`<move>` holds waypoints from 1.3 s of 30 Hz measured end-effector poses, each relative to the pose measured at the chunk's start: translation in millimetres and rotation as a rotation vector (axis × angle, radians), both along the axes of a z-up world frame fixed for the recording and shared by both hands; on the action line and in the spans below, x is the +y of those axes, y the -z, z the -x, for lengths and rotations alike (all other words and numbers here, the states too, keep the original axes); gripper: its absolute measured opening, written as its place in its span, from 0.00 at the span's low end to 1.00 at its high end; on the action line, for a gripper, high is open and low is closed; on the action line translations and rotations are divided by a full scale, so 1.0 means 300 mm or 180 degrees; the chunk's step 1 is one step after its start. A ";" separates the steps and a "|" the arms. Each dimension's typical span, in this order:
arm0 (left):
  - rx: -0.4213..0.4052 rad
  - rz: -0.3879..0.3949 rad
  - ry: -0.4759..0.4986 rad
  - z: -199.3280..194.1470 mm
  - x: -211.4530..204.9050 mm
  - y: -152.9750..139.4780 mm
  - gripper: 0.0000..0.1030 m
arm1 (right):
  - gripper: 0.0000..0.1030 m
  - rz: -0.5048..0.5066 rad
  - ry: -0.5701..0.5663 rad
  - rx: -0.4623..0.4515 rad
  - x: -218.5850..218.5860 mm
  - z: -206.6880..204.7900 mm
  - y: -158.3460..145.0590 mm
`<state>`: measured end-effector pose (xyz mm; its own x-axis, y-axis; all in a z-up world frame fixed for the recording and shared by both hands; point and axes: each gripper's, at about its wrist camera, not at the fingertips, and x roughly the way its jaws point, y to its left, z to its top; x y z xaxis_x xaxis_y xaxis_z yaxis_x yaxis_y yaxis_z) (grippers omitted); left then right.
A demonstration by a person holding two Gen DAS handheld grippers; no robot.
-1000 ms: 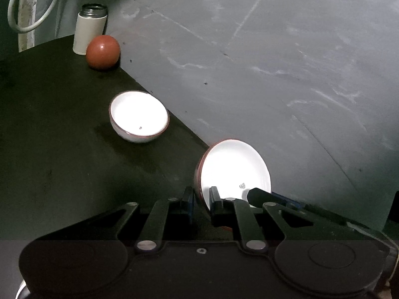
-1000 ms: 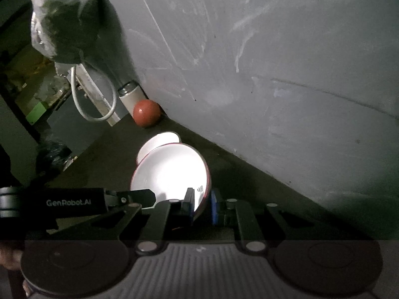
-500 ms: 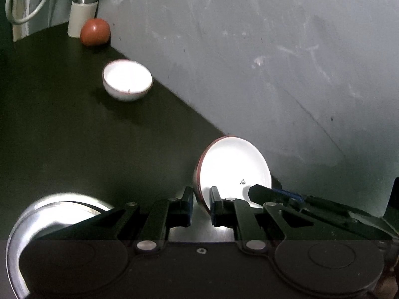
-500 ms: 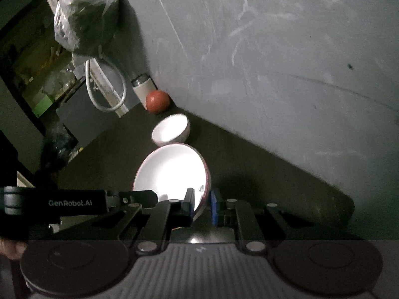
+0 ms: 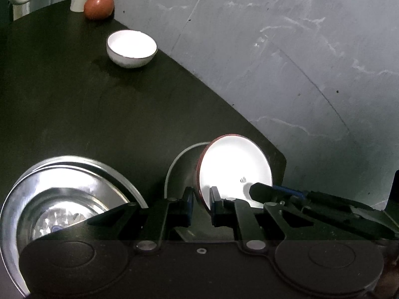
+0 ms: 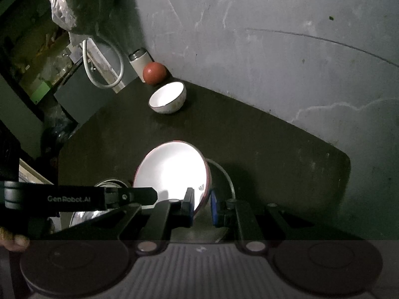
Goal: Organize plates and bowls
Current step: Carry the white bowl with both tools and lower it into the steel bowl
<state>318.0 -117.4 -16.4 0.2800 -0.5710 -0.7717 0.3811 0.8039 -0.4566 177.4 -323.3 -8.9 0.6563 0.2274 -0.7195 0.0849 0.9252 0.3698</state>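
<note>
Left wrist, grip: your left gripper [image 5: 200, 203] pinches the near rim of the red-rimmed bowl [image 5: 235, 172], one finger inside, one outside.
Left wrist, bowl position: you hold it tilted, lifted over a grey plate [image 5: 179, 167] near the corner of the dark table [image 5: 74, 104].
Left wrist, surroundings: a steel basin [image 5: 62, 199] sits at lower left; a small white bowl [image 5: 131, 48] stands well apart, further along the wall, near a red ball [image 5: 98, 6].
Right wrist, grip: your right gripper [image 6: 201, 205] clamps the same bowl's rim [image 6: 172, 174] from the opposite side.
Right wrist, other tool: the left gripper's arm [image 6: 74, 198] crosses the lower left.
Step in hand: it looks like a two-handed carry of the bowl toward the plate.
Next move: level the bowl, lower it onto the plate, then loosen both grips together so it doesn't tip.
</note>
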 end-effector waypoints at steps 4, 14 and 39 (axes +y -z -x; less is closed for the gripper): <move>0.0059 -0.0005 -0.0004 -0.005 0.004 0.012 0.14 | 0.15 -0.0001 -0.0022 0.0043 0.006 -0.002 0.007; 0.0135 -0.0055 0.0022 0.007 -0.002 0.037 0.14 | 0.15 -0.0011 -0.0041 0.0133 0.010 0.007 0.022; 0.0292 -0.0096 -0.0031 -0.021 -0.012 0.064 0.15 | 0.16 0.0004 -0.0095 0.0319 0.005 -0.023 0.046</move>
<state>324.5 -121.0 -35.6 0.2127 -0.5448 -0.8111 0.3309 0.8213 -0.4648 184.4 -321.9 -22.8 0.5740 0.2447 -0.7814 0.0938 0.9284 0.3596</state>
